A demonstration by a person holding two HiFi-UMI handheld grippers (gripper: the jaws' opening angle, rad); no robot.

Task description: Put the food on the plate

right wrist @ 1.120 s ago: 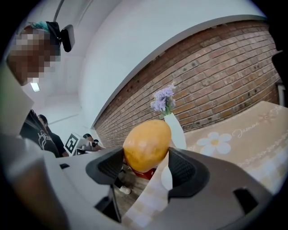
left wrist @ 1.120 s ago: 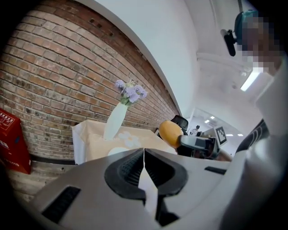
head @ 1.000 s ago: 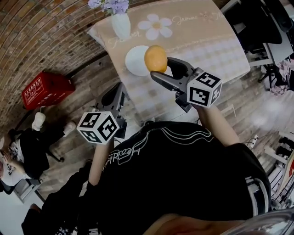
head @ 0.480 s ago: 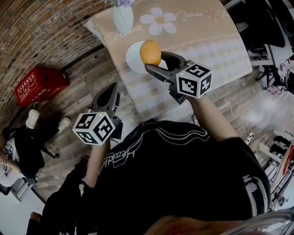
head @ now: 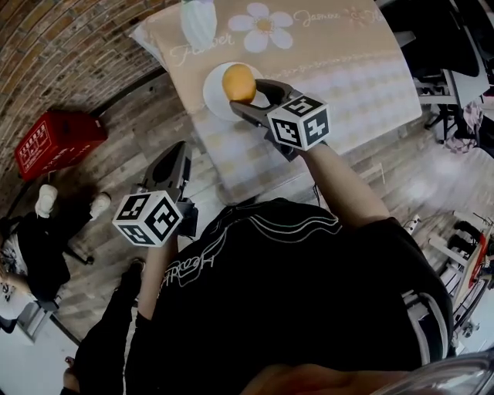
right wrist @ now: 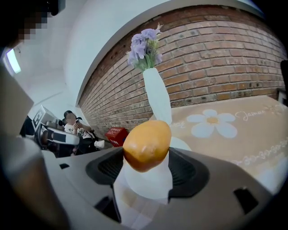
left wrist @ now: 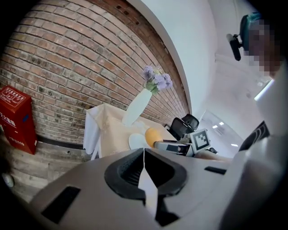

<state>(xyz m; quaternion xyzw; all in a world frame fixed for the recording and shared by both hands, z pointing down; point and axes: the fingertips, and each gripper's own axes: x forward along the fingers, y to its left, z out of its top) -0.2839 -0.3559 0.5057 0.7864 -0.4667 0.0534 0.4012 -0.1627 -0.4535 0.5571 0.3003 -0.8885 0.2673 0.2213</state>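
- Your right arm reaches forward, with the right gripper over the white plate on the bench. Your left gripper hangs lower, beside the bench, over the wooden floor.
- The vase is cut off at the head view's top edge.
- Your right jaws clamp the orange food over the plate; whether the two touch is unclear. Your left jaws meet on nothing.
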